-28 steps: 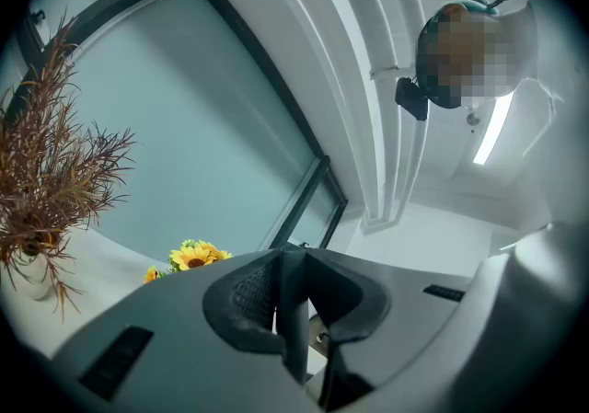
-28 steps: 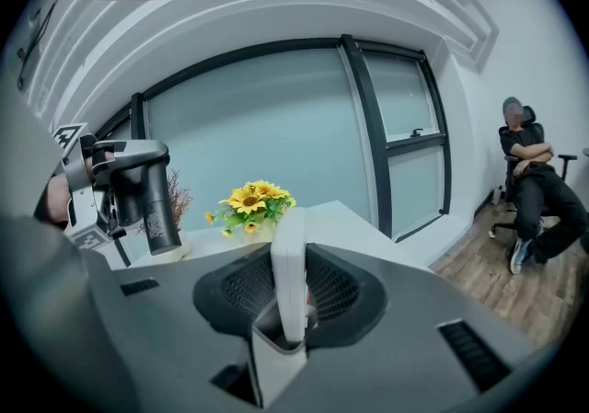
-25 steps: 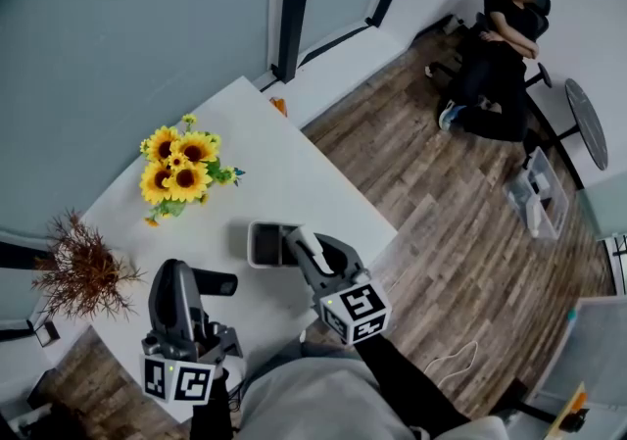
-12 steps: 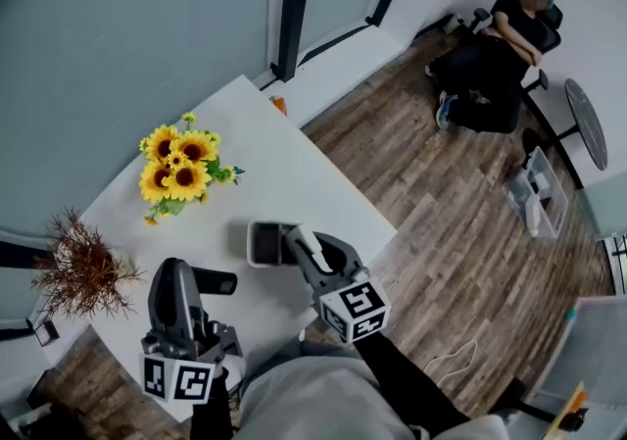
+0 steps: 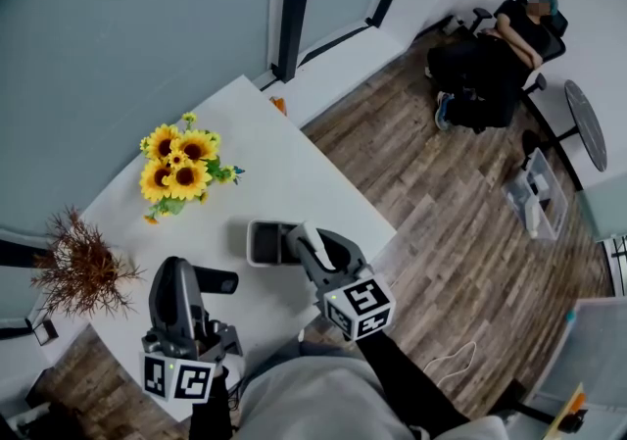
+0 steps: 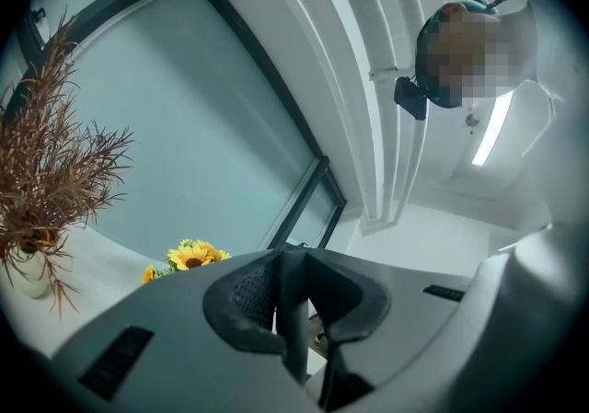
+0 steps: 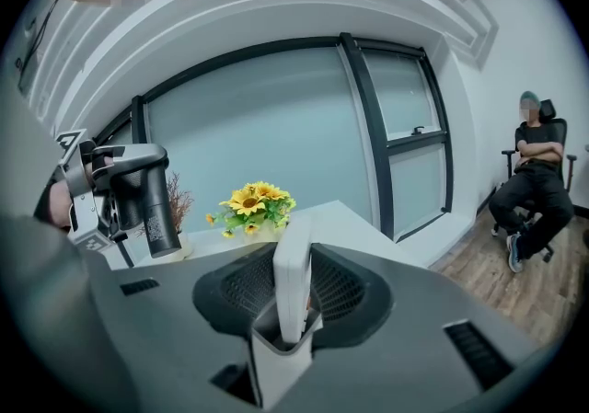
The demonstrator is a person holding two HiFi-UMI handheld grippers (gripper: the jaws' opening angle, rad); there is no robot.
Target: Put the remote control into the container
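Right gripper (image 7: 296, 305) clamped on white remote control (image 7: 294, 264), lower centre, at right edge of grey container (image 5: 254, 244). Left gripper (image 6: 294, 310) clenched, empty. Likely best: centre remote over opening, lower, then release.

White table (image 5: 289, 169) — sunflowers (image 5: 181, 170); dried twigs (image 5: 82, 273); container (image 5: 261, 244)

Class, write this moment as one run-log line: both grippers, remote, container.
left gripper: shut, empty | right gripper: shut on remote control | remote control: one end inside container | release: not yet done
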